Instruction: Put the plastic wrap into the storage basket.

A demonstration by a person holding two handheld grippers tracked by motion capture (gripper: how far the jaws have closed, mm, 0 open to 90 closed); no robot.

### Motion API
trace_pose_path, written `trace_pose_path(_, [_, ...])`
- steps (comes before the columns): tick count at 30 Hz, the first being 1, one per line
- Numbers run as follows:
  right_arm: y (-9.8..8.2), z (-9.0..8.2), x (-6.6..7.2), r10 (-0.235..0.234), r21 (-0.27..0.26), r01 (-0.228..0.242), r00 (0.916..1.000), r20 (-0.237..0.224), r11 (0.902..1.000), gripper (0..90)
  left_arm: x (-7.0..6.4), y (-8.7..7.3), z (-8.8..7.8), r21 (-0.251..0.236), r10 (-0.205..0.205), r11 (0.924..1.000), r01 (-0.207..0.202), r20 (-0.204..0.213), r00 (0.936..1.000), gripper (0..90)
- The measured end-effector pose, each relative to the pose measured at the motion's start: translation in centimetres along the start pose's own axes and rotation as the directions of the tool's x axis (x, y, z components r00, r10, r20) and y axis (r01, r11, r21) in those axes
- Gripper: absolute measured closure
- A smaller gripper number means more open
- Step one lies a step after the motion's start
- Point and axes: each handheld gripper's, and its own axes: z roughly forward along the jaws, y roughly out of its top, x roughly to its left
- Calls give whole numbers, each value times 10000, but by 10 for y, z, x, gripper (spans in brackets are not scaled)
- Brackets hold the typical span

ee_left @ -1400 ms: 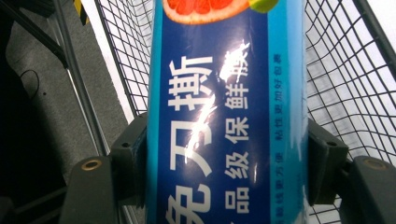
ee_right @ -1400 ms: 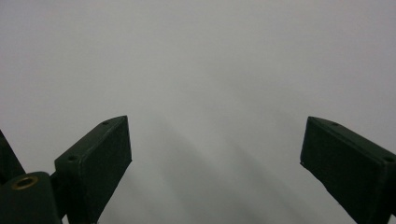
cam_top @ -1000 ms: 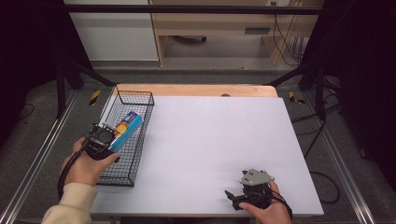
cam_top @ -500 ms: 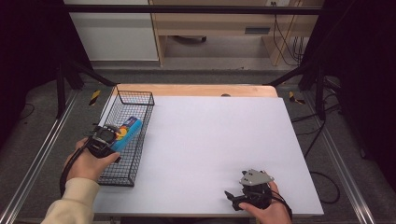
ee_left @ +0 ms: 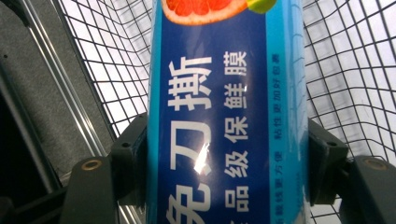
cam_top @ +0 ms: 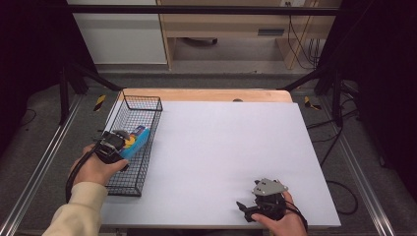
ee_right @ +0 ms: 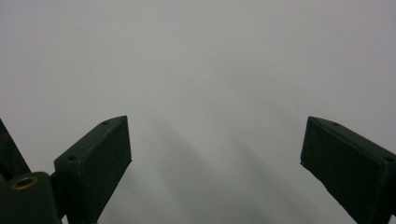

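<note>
A long blue box (ee_left: pixel 227 116) with white Chinese lettering and a grapefruit picture is clamped between the two black jaws of my left gripper (ee_left: pixel 227 154). In the high view the left gripper (cam_top: pixel 114 145) holds the blue box (cam_top: pixel 136 140) low inside the black wire basket (cam_top: pixel 147 105) at the table's left side. My right gripper (cam_top: pixel 248 210) rests near the front right of the white table (cam_top: pixel 231 142), held by a hand. In the right gripper view its jaws stand wide apart over bare white surface, with nothing between the right gripper (ee_right: pixel 215 154) fingertips.
The wire basket's mesh walls (ee_left: pixel 355 79) surround the box on both sides. A metal rail (cam_top: pixel 39 167) runs along the table's left edge. A wooden strip (cam_top: pixel 216 94) borders the far edge, with shelving and cables beyond.
My left gripper has carried the blue box down and slightly back toward the person, lower into the basket. The right gripper has stayed put.
</note>
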Motion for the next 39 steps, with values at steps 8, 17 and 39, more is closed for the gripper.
trace_pose_path(8, [0, 0, 0, 25, 4, -25, 10000, -6, 10000, 90, -1, 4, 2, 345, 30, 9994, -33, 74, 10000, 319])
trace_pose_path(17, [0, 0, 0, 36, 5, -36, 10000, -13, 10000, 90, -3, 7, 5, 530, 125, 9985, -122, -57, 9999, 318])
trace_pose_path(39, [0, 0, 1, 37, 119, -36, 10000, -55, 9999, 89, -11, 11, 8, 754, 600, 9957, -538, -822, 9948, 317])
